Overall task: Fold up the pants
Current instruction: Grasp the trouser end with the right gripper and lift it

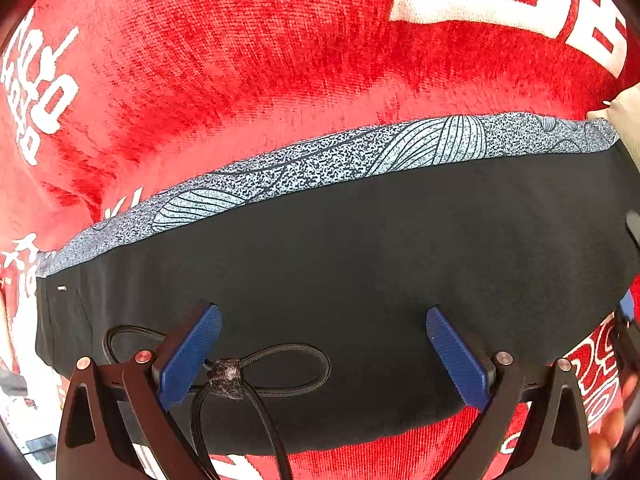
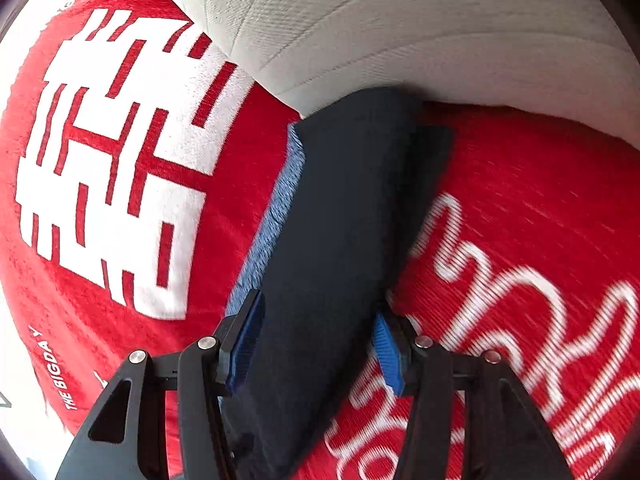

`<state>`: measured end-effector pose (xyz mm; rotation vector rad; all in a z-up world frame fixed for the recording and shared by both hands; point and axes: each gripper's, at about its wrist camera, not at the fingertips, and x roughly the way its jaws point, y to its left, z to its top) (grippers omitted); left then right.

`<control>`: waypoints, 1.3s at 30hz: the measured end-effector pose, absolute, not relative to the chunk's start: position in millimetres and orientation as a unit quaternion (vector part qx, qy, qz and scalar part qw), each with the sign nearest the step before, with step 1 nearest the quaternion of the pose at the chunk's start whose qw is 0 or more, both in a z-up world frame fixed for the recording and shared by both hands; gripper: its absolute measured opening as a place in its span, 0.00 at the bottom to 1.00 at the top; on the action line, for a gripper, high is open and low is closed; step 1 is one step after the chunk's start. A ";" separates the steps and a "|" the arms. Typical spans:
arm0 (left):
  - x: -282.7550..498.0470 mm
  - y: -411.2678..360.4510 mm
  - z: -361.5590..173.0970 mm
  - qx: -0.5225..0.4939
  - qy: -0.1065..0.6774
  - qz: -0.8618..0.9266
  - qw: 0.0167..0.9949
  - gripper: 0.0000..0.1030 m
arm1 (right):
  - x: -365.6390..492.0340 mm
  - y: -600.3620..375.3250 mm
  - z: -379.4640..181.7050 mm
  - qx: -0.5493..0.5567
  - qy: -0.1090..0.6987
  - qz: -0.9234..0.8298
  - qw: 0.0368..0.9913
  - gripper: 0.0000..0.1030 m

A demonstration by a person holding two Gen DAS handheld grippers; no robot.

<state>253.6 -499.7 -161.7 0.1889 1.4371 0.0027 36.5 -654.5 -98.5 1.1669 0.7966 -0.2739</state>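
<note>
The left tongs point(image 1: 324, 356) are hanging spread over the folded dark pants point(image 1: 360, 260), touching nothing. The right tongs point(image 2: 316, 344) are pinching the pants' folded bundle point(image 2: 340, 220), which is lying on a red printed blanket point(image 2: 120, 160), a white cushion point(image 2: 400, 32) sitting beyond.

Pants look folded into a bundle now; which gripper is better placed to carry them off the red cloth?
Right, probably. The right gripper already straddles the folded pants, a pad along each side. The left gripper hovers wide open above the pants' flat top, with only the drawstring between its fingers.
</note>
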 end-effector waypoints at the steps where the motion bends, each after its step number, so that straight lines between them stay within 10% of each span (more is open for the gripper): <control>1: 253.0 -499.4 -159.0 0.086 0.657 0.001 0.749 1.00 | 41.9 -654.9 -99.2 0.533 0.365 -0.123 0.753 0.55; 4: 251.2 -500.0 -147.4 0.078 0.649 0.001 0.756 1.00 | 60.6 -657.2 -99.8 0.528 0.388 -0.114 0.747 0.56; 7: 251.2 -504.1 -137.7 0.061 0.643 -0.013 0.764 0.83 | 71.2 -661.0 -97.0 0.508 0.436 -0.124 0.732 0.25; 10: 249.2 -514.2 -141.5 0.046 0.648 -0.025 0.760 0.75 | 74.5 -662.9 -89.8 0.486 0.462 -0.113 0.733 0.18; 31: 196.0 -499.0 -156.1 0.021 0.580 -0.086 0.809 0.74 | 120.3 -512.4 38.7 0.187 0.472 0.087 0.857 0.14; 39: 171.2 -363.7 -111.0 -0.024 0.604 -0.030 0.796 0.74 | 113.0 -434.4 46.7 0.071 0.486 0.118 0.863 0.14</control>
